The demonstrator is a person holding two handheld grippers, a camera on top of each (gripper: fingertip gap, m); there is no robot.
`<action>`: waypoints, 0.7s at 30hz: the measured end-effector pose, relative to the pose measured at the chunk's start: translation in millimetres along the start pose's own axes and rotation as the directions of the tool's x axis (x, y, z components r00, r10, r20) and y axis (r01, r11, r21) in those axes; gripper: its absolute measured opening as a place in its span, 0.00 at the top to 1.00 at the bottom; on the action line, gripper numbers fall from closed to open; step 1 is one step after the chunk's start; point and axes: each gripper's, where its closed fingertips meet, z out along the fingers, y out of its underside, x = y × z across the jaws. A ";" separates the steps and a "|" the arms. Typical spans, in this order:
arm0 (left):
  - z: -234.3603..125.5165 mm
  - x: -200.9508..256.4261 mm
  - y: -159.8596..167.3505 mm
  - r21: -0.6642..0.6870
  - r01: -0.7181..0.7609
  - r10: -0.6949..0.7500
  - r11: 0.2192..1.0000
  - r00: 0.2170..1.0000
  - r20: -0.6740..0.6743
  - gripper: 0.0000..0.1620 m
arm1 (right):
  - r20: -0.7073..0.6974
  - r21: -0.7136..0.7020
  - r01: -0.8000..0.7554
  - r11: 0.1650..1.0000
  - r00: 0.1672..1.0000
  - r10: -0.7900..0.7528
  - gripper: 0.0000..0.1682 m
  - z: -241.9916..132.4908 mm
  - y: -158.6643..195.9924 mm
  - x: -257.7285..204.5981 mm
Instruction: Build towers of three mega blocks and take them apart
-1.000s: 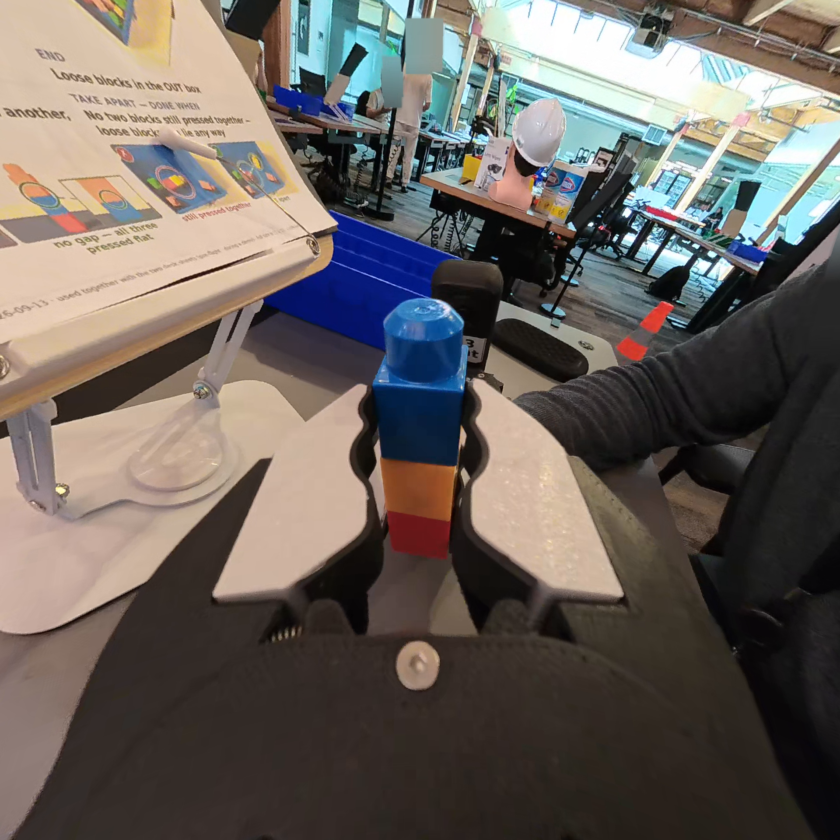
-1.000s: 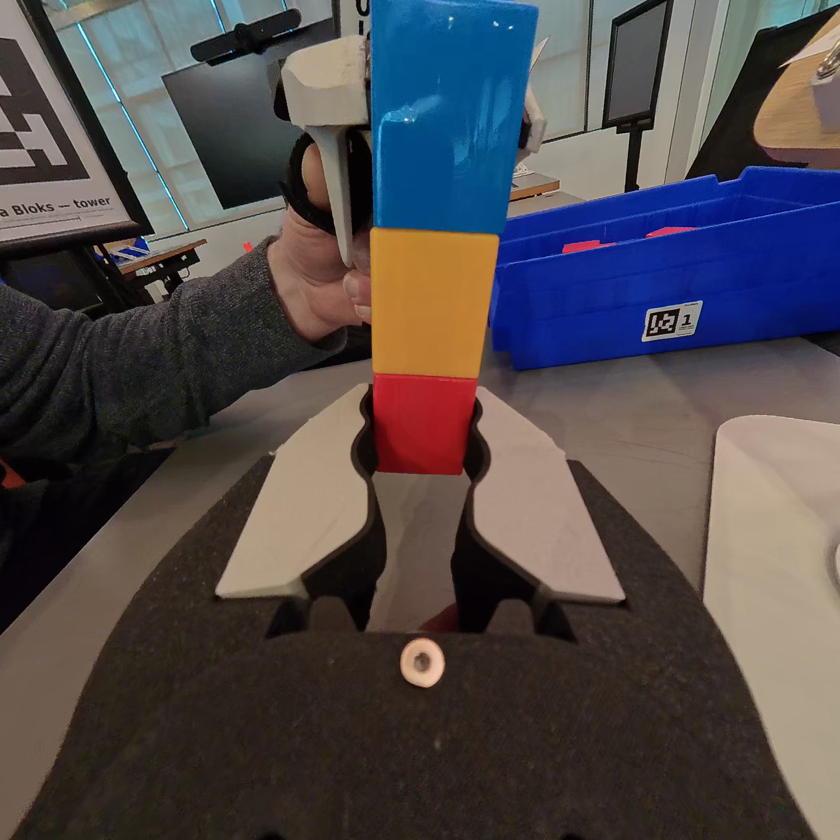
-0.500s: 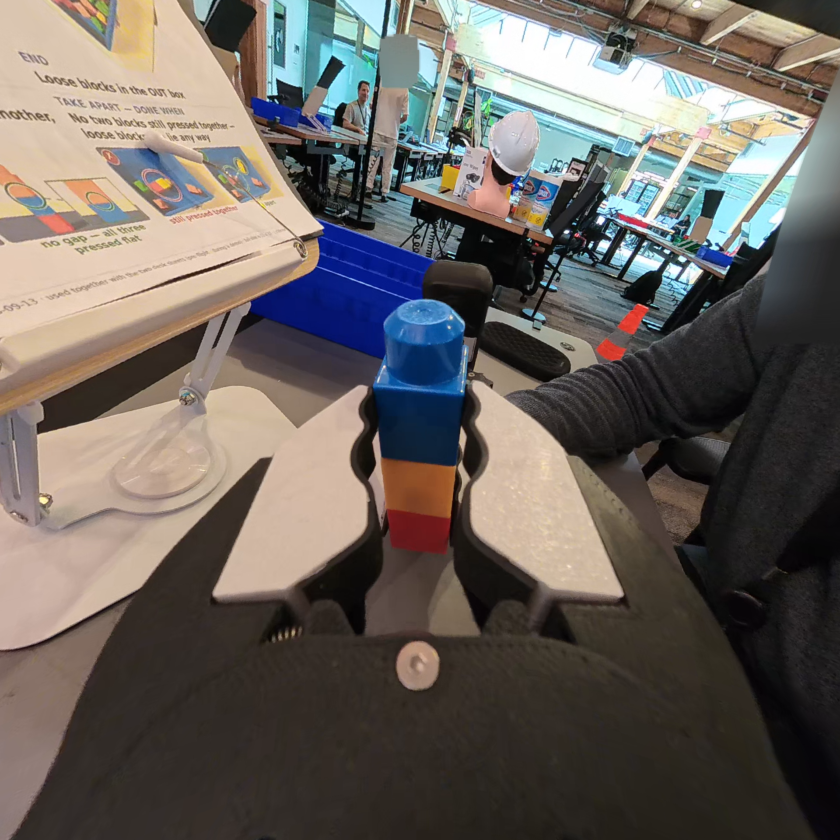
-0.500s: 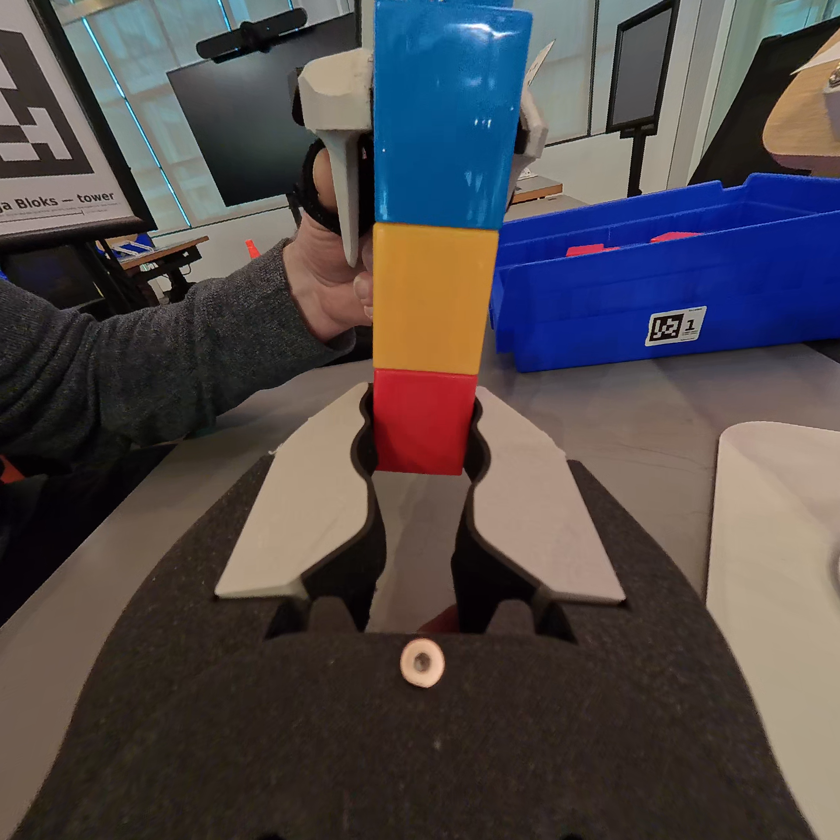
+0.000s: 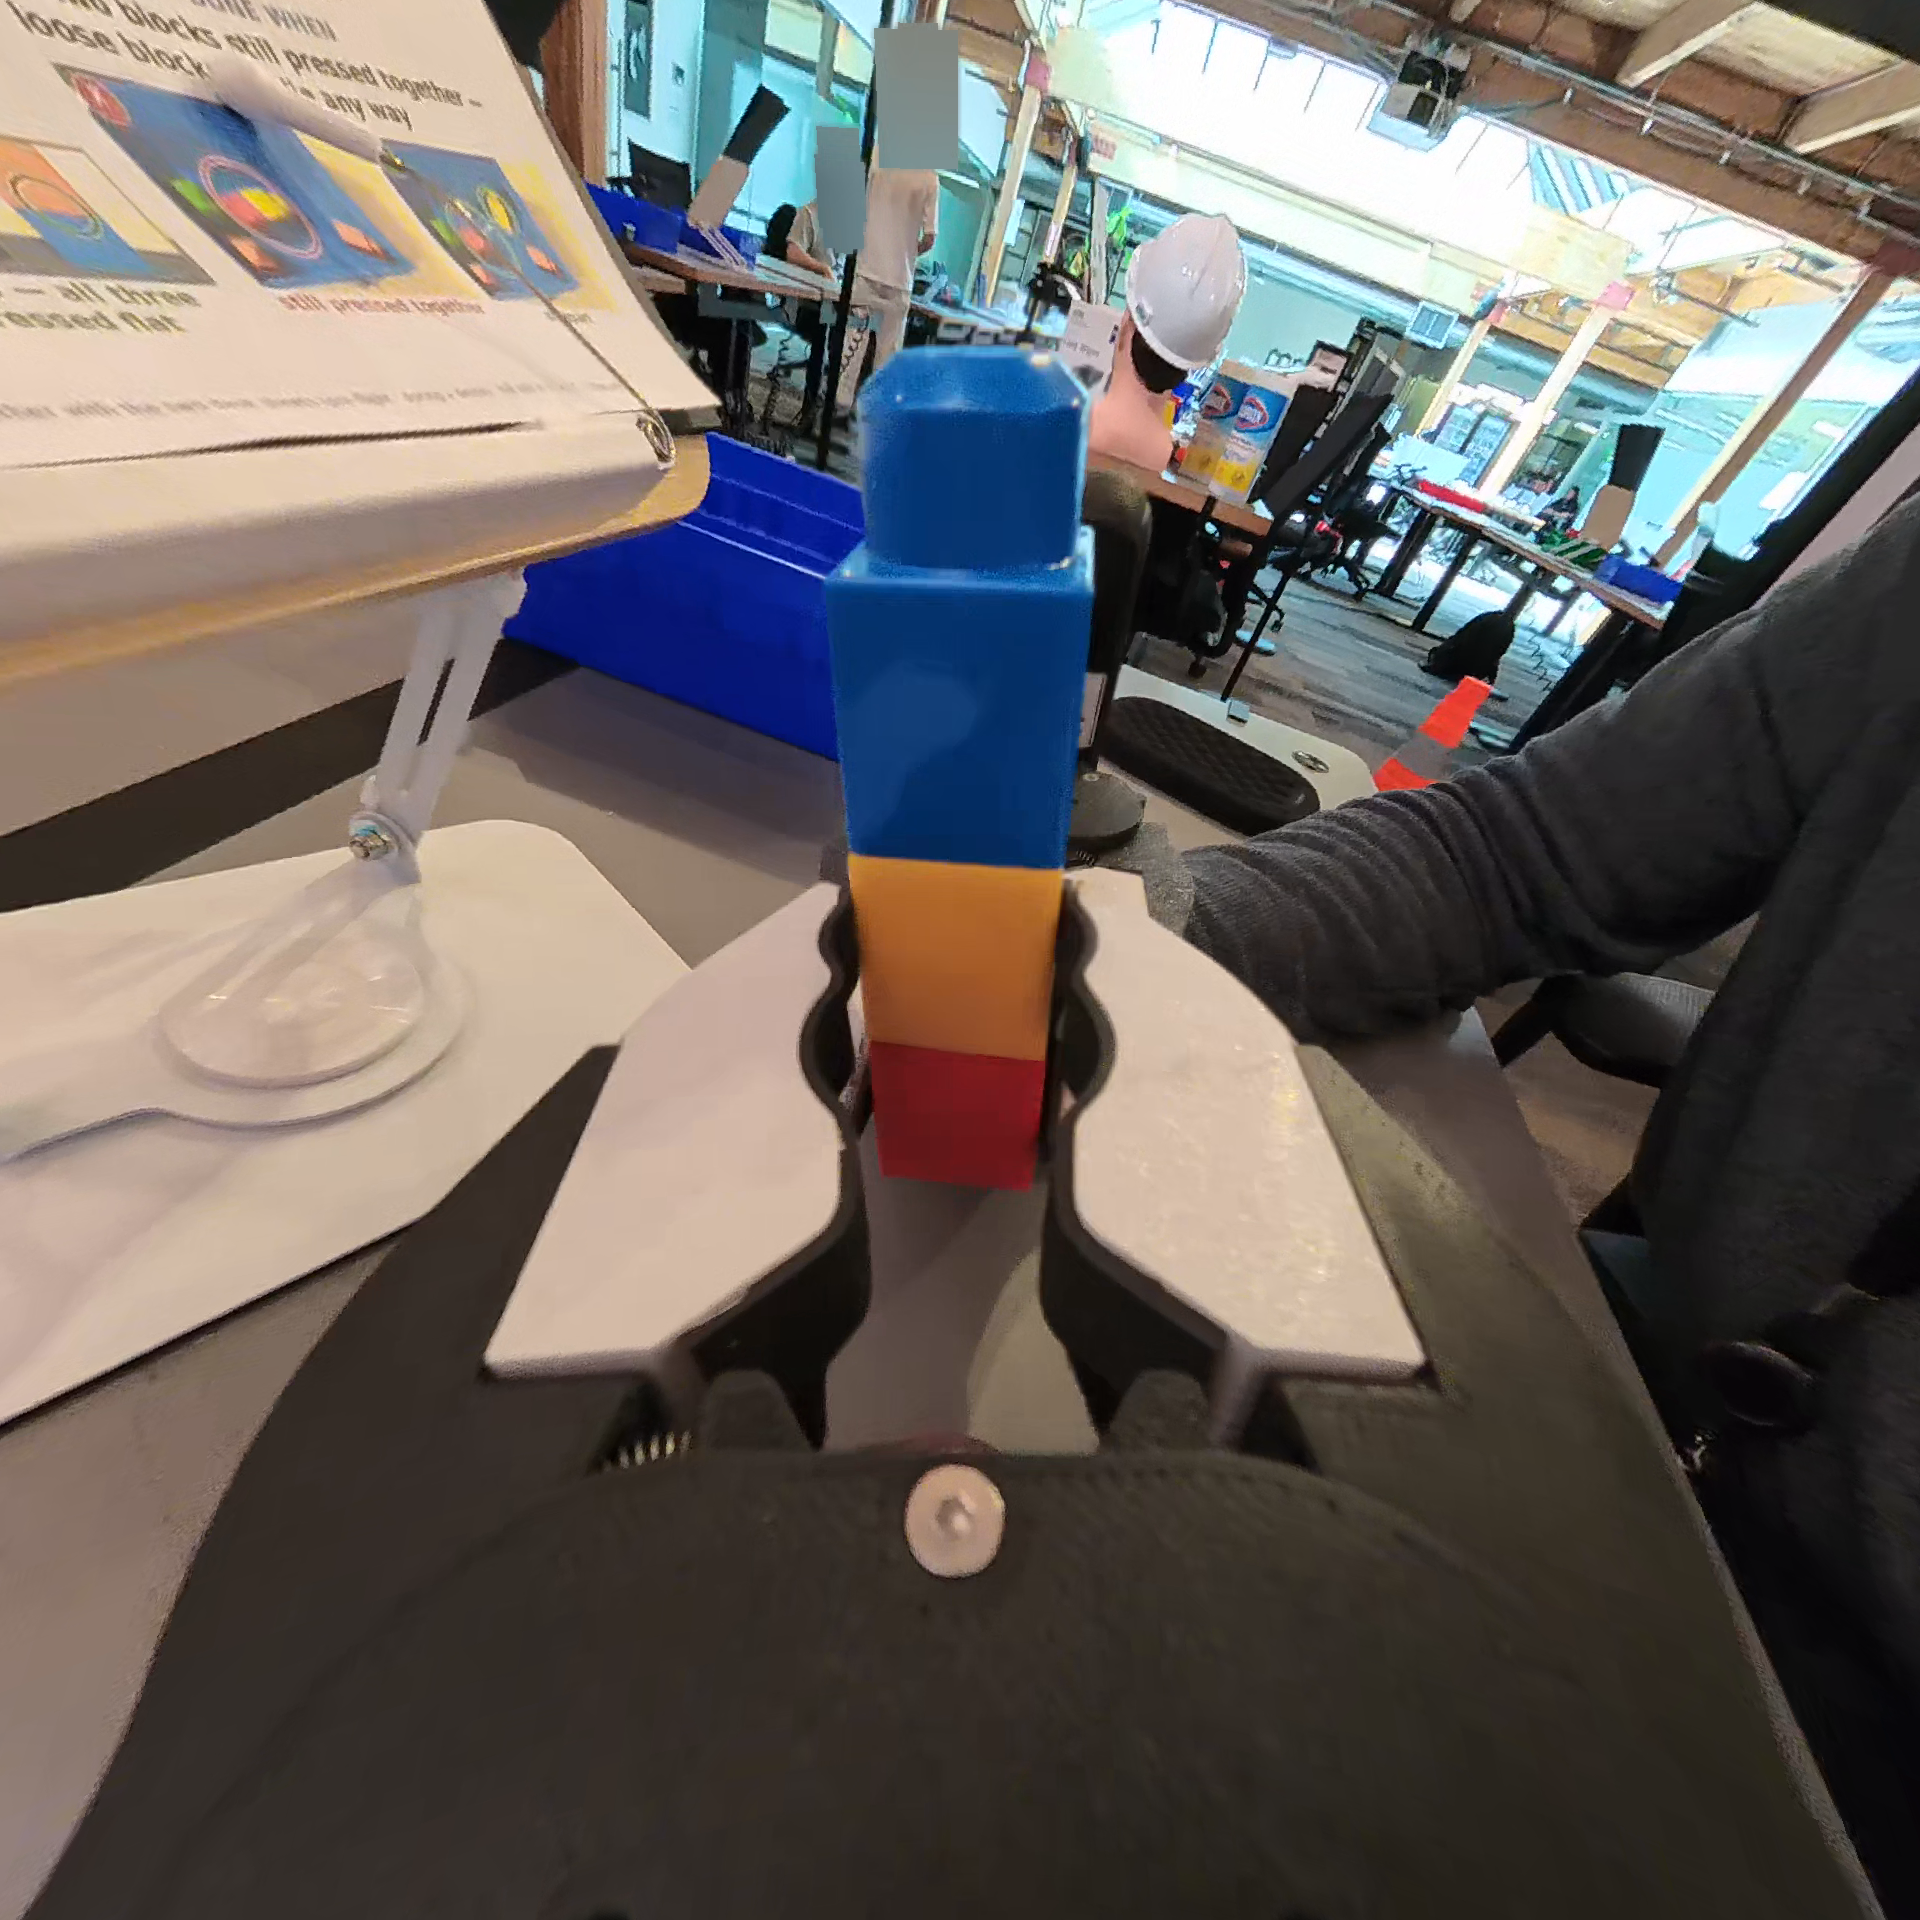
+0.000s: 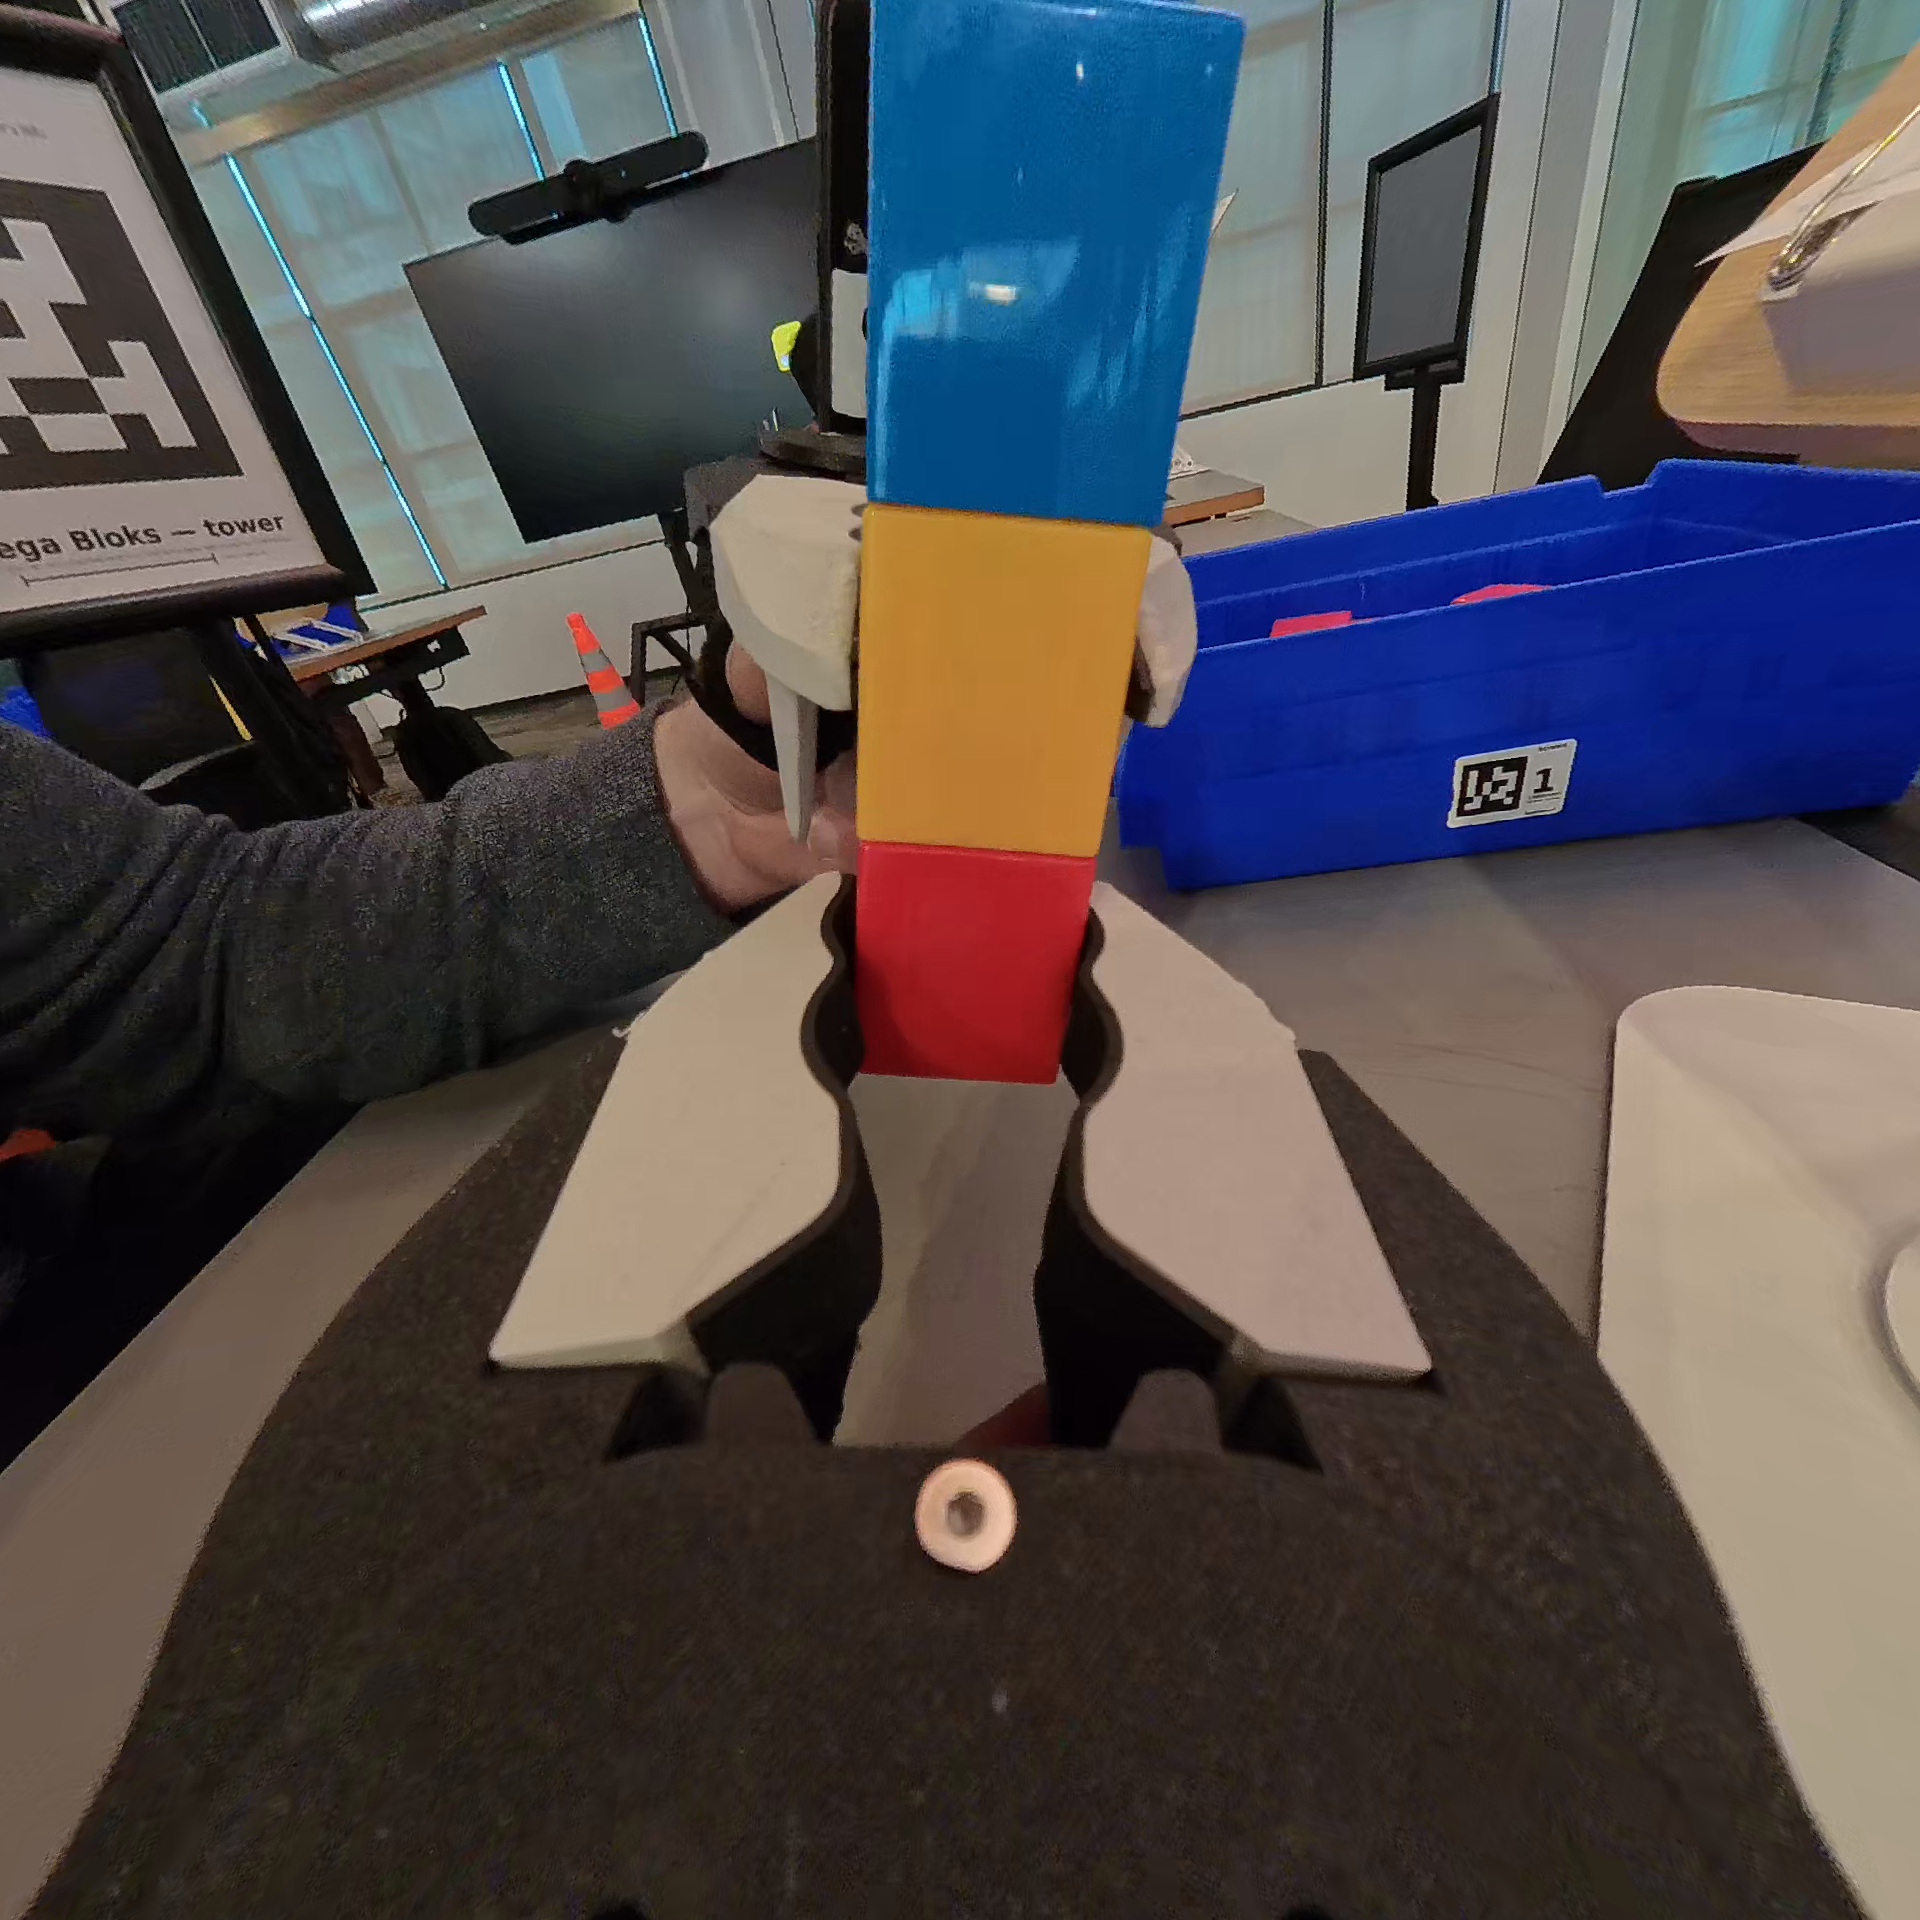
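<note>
Between the pale, wavy-edged fingers of both tools stands a tower of three glossy plastic blocks, upright just above the smooth grey worktop [image 6: 1403, 997]. At the bottom, the red block [image 6: 961, 961] sits clamped in the right hand-held gripper [image 6: 961, 977], whose scalloped black inner pads press against its two flat sides. One level up, the yellow block [image 5: 956, 956] is squeezed by the left hand-held gripper [image 5: 954, 997], closed firmly on it from the opposite side; in the right wrist view those off-white fingers [image 6: 790, 613] flank the yellow block on the far side. On top, the blue block [image 5: 961, 707] is taller, square-sided, and capped by a rounded, faceted stud. All three faces meet flush. Matte black foam covers each tool's body, with a small metal screw at its centre. Far right on the worktop lies a blue plastic bin [image 6: 1558, 665] with ribbed walls. Left in the left wrist view, a white stand [image 5: 416, 727] with a flat rounded base props up a printed sheet [image 5: 260, 208].
</note>
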 end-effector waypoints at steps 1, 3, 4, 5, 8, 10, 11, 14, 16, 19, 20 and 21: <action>-0.7 -0.5 0.1 0.005 0.004 -0.004 1.000 1.000 -0.001 0.78 | -0.002 0.004 -0.002 1.000 1.000 0.002 0.79 -0.3 -0.6 0.5; -2.2 -2.2 -0.5 0.006 0.002 -0.002 1.000 1.000 0.011 0.78 | -0.009 0.005 -0.006 1.000 1.000 0.006 0.78 -1.9 -1.7 2.5; -3.2 -2.5 0.0 -0.005 -0.012 0.012 1.000 1.000 0.020 0.78 | -0.012 0.007 0.002 1.000 1.000 -0.002 0.76 -4.3 -3.8 3.4; -4.6 -3.2 0.9 -0.019 -0.024 0.025 1.000 0.999 0.033 0.78 | -0.016 0.016 0.017 1.000 1.000 -0.016 0.76 -8.3 -8.6 4.6; -6.2 -2.9 3.5 -0.042 -0.060 0.062 0.997 0.997 0.048 0.78 | -0.026 0.040 0.053 0.998 0.998 -0.052 0.70 -20.7 -31.3 7.4; -3.7 -3.4 10.0 -0.084 -0.072 0.076 0.994 0.996 0.050 0.78 | -0.044 0.016 0.099 0.995 0.994 -0.098 0.70 -25.8 -42.0 8.1; -1.4 -4.2 13.7 -0.111 -0.086 0.092 0.990 0.994 0.057 0.78 | -0.042 -0.002 0.117 0.993 0.992 -0.117 0.70 -26.9 -47.4 6.3; 6.8 -2.5 22.0 -0.171 -0.117 0.128 0.978 0.990 0.053 0.78 | -0.032 -0.038 0.145 0.989 0.989 -0.146 0.69 -27.9 -64.7 -1.1; 11.1 0.7 24.0 -0.187 -0.132 0.141 0.973 0.989 0.038 0.78 | -0.037 -0.105 0.163 0.981 0.985 -0.167 0.73 -25.3 -64.9 -2.4; 13.2 2.0 24.5 -0.193 -0.141 0.151 0.971 0.988 0.035 0.78 | -0.039 -0.162 0.151 0.975 0.987 -0.159 0.78 -23.8 -62.2 -0.3; 13.0 1.9 22.9 -0.184 -0.139 0.148 0.973 0.988 0.039 0.78 | -0.040 -0.155 0.146 0.977 0.987 -0.154 0.78 -24.3 -63.3 0.1; 12.9 2.0 22.2 -0.182 -0.144 0.154 0.973 0.987 0.044 0.78 | -0.044 -0.151 0.142 0.978 0.988 -0.150 0.78 -24.5 -63.6 0.4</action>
